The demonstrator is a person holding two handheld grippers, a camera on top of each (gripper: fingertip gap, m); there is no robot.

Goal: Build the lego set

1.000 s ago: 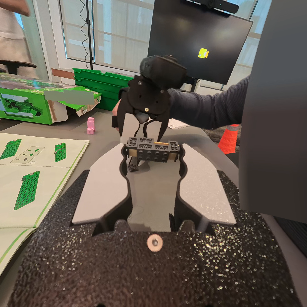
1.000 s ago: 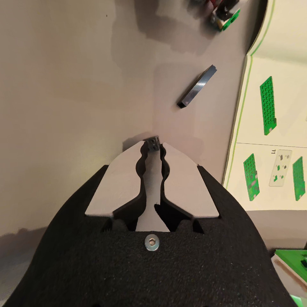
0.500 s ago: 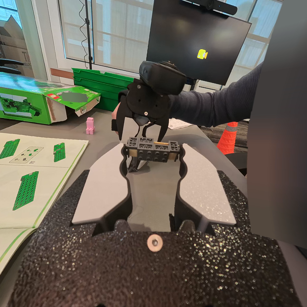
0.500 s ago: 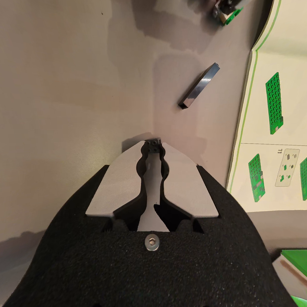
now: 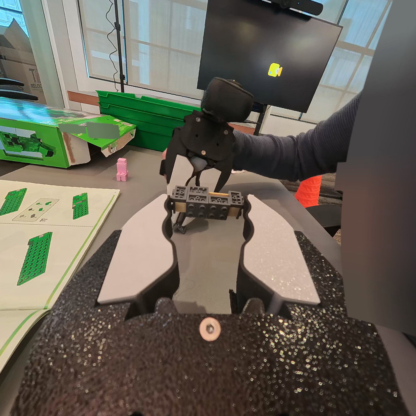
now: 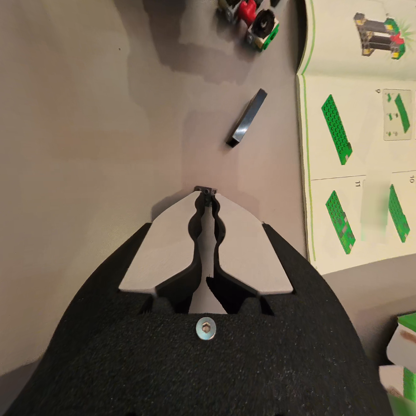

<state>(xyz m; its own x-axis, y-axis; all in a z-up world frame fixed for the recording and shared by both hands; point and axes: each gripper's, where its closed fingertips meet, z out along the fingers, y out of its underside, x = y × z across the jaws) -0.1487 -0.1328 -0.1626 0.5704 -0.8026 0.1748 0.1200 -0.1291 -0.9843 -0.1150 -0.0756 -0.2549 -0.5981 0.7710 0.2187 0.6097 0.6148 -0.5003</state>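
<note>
Left hand-held gripper (image 5: pixel 207 206) clamps grey brick assembly (image 5: pixel 207 204) endwise.

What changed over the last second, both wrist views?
The right claw has lifted away from the table with its small dark piece: more of the instruction booklet and a red, black and green sub-assembly now show at the top. The black tile lies in the same spot. The left claw stays clamped on the dark grey assembly, unmoved.
</note>
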